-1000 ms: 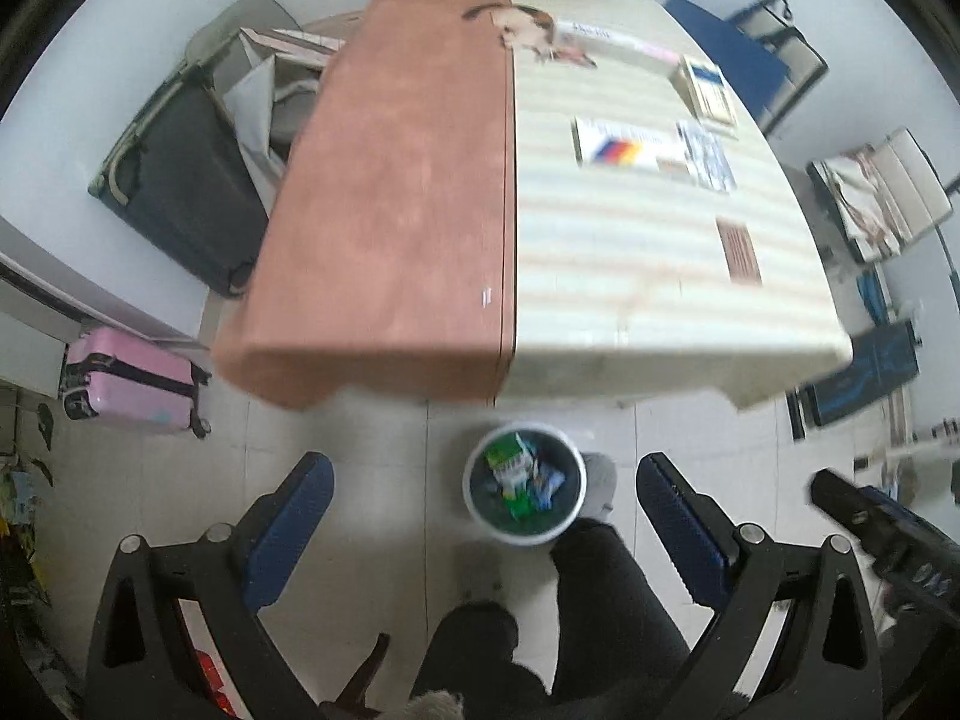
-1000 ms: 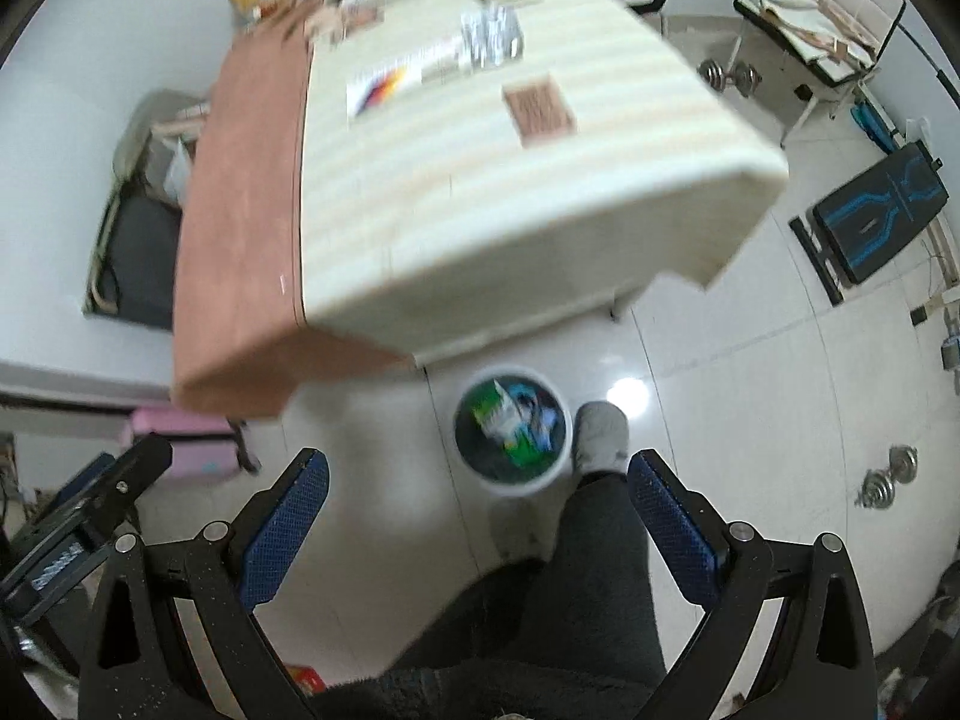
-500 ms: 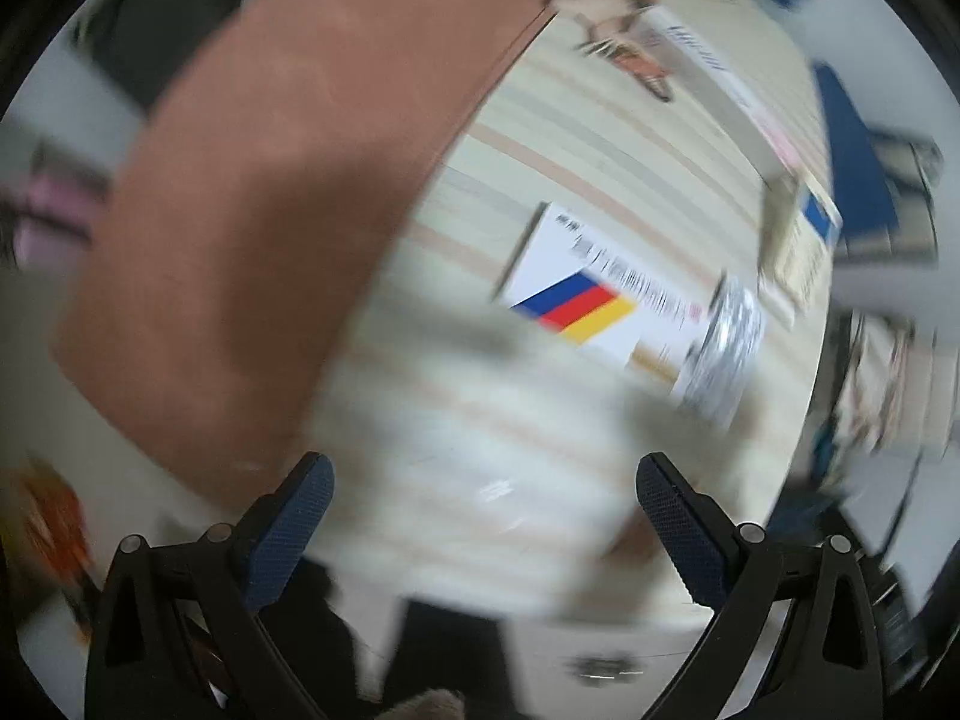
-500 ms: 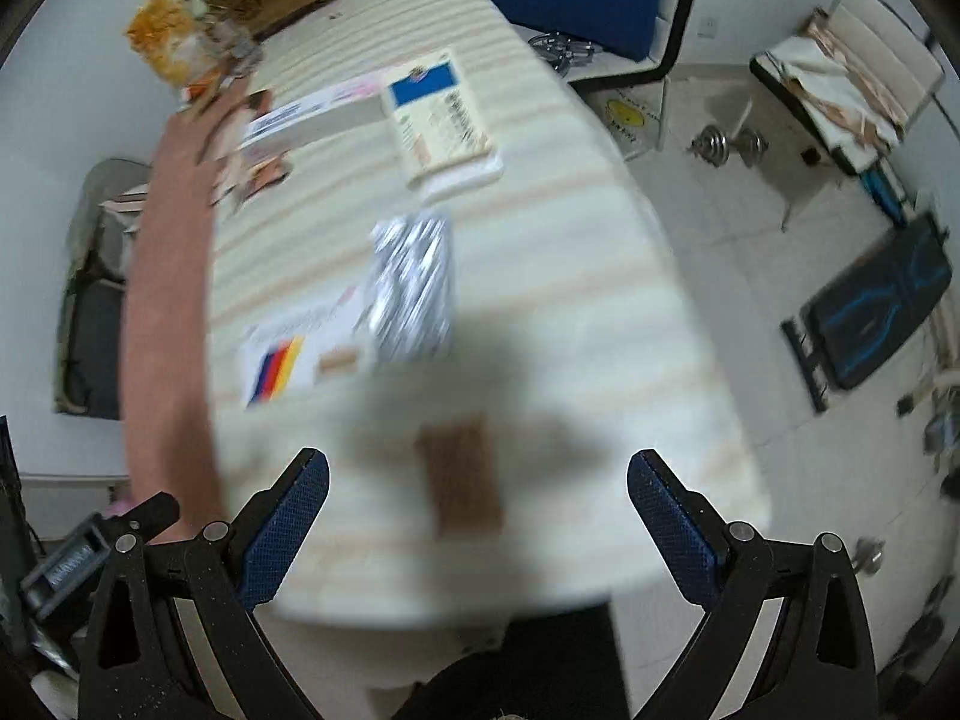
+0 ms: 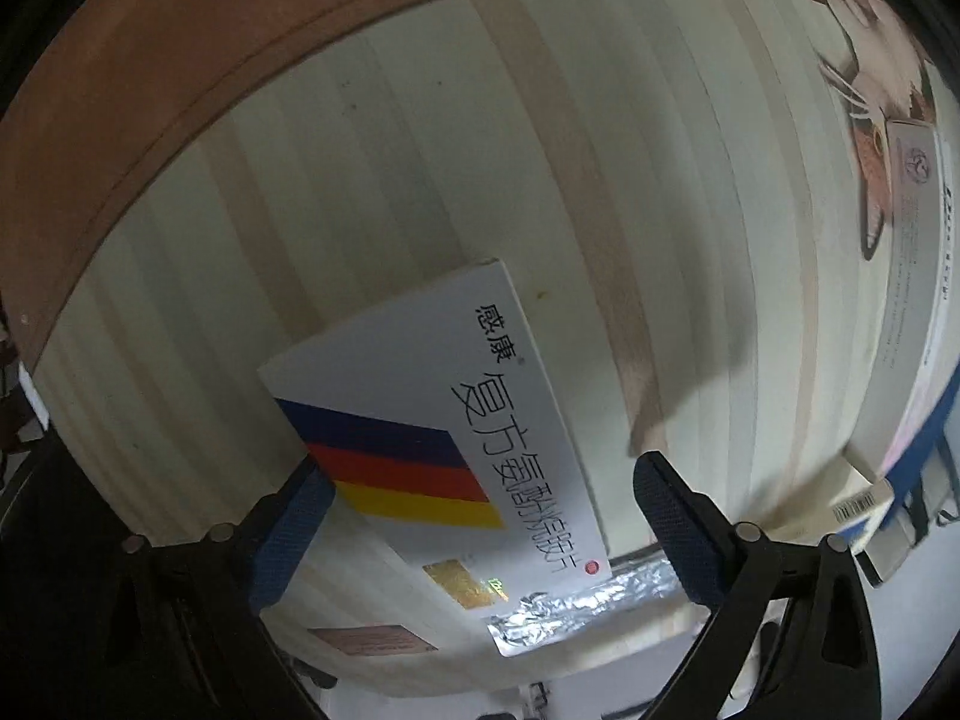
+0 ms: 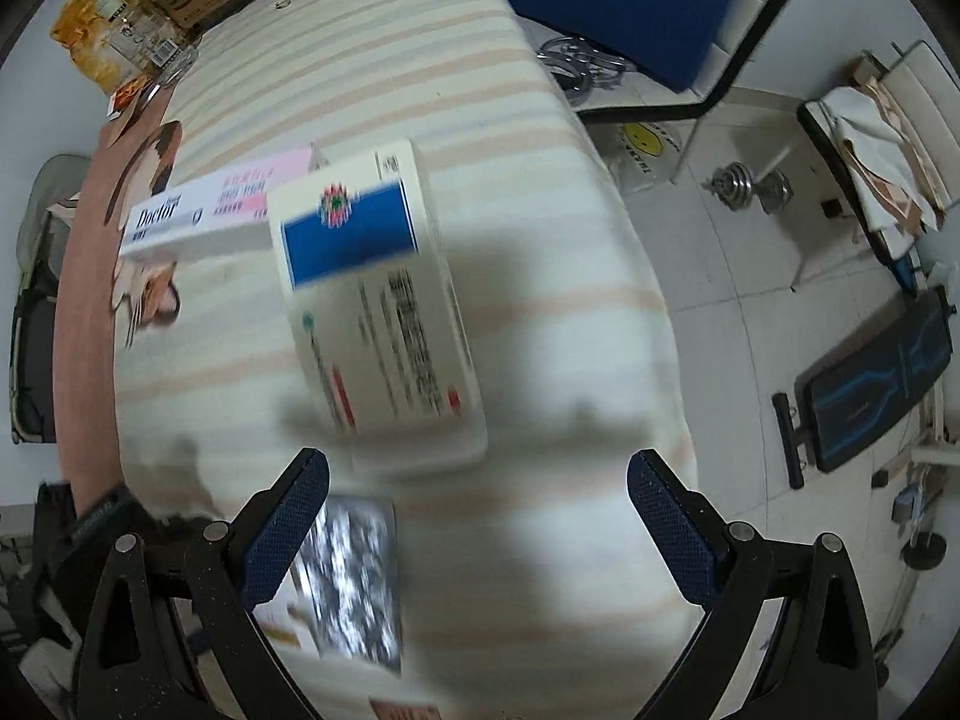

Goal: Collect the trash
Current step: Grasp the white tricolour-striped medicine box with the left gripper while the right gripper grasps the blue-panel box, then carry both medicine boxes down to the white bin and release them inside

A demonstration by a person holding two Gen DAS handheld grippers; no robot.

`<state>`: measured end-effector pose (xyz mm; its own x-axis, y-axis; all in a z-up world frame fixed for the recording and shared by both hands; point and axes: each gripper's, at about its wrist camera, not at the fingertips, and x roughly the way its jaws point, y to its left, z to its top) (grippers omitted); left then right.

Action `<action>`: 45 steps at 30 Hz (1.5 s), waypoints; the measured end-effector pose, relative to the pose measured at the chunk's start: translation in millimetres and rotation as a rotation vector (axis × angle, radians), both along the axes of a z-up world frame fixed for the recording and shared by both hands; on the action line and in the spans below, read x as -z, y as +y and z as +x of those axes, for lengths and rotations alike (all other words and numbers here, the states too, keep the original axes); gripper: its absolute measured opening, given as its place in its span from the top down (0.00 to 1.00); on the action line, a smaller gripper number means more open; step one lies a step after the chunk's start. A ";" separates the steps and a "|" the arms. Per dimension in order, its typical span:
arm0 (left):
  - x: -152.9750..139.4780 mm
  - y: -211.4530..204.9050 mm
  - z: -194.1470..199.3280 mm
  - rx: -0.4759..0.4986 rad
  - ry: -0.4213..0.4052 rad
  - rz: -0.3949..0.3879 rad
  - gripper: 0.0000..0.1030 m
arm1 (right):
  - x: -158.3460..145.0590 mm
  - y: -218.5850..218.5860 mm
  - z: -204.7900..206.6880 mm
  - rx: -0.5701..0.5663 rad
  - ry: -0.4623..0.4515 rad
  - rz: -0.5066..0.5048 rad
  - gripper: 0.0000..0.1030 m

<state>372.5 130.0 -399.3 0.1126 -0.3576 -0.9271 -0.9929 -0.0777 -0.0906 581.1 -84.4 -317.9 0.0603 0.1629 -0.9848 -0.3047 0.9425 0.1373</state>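
Observation:
My left gripper [image 5: 480,510] is open, its fingers on either side of a flat white medicine box [image 5: 438,426] with blue, red and yellow stripes, lying on the striped table [image 5: 390,150]. A silver foil blister pack [image 5: 576,606] lies just beyond it. My right gripper [image 6: 474,516] is open above the table, just short of a white box with a blue panel [image 6: 378,300]. The foil pack [image 6: 354,576] sits by its left finger. A long white and pink Doctor box [image 6: 204,216] lies further back.
A brown cloth [image 5: 150,60] covers the table's left part. Cardboard boxes and snack bags [image 6: 150,6] stand at the far end. A blue chair [image 6: 630,6], dumbbells [image 6: 750,186] and a bench [image 6: 876,378] are on the floor to the right.
Both grippers rose from above the floor bin to the tabletop. The left closed in on the striped box; the right moved toward the blue-panel box. Both stay open.

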 end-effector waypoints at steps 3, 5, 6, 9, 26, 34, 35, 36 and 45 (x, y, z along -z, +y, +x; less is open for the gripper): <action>-4.5 -7.7 -0.7 0.078 0.018 0.032 0.17 | 10.6 19.7 13.0 -0.014 0.000 0.020 0.02; -11.4 -9.8 3.5 0.211 0.017 0.108 0.18 | 16.3 32.9 18.1 -0.028 -0.014 0.009 0.02; -18.6 -10.9 6.0 0.304 0.046 0.179 0.18 | 18.4 37.5 17.3 -0.033 -0.020 0.001 0.02; -29.8 -14.6 16.2 0.585 0.057 0.318 0.18 | 26.5 54.0 20.8 -0.061 -0.025 -0.020 0.04; -2.7 -16.6 -41.7 0.674 0.002 0.328 0.25 | 45.2 -39.1 -42.7 -0.113 0.157 -0.153 0.25; 3.3 -56.9 -48.0 0.795 0.003 0.388 0.28 | 45.3 -29.6 -51.2 -0.150 0.098 -0.210 0.25; 5.3 -57.5 -51.7 0.788 -0.003 0.380 0.28 | 45.2 -29.7 -52.2 -0.148 0.094 -0.208 0.25; 3.7 -52.3 -48.5 0.787 -0.007 0.377 0.28 | 45.2 -30.6 -52.0 -0.143 0.094 -0.206 0.25; 1.5 5.8 -28.1 0.771 -0.015 0.365 0.28 | 43.9 -29.6 -54.9 -0.140 0.082 -0.202 0.25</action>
<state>344.5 135.8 -400.8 -0.0267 -0.0179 -0.9995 -0.7544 0.6564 0.0084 526.1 -114.0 -361.8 -0.0306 -0.0361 -0.9989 -0.4297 0.9027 -0.0195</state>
